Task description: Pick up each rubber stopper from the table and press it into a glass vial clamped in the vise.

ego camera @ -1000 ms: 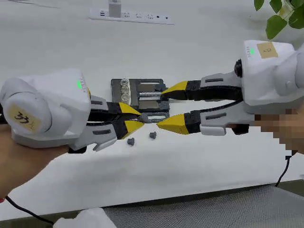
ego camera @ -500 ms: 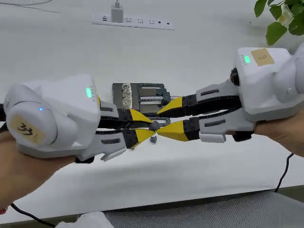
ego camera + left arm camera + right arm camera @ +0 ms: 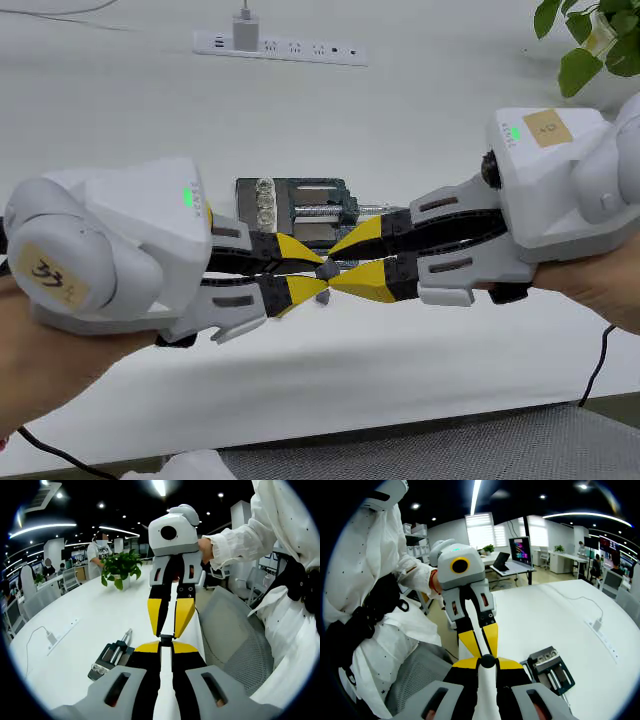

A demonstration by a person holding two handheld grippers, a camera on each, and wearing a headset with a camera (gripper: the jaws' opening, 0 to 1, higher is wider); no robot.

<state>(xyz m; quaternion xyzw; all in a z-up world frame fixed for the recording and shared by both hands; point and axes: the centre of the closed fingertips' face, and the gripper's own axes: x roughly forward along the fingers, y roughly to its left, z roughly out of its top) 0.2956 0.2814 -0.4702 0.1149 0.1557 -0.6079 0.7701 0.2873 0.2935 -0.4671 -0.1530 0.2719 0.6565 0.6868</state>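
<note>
My left hand-held gripper (image 3: pixel 318 274) and right hand-held gripper (image 3: pixel 338 276) meet tip to tip, both nearly closed, pinching one rubber stopper (image 3: pixel 487 661); it hangs above the surface (image 3: pixel 420 130), near the vise (image 3: pixel 318 192).

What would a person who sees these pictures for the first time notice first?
The left claw and the right claw meet tip to tip in the middle of the head view, above the white table. Between their yellow tips sits a small dark rubber stopper, pinched from both sides. Just behind them stands the vise, with glass vials at its left end.
</note>
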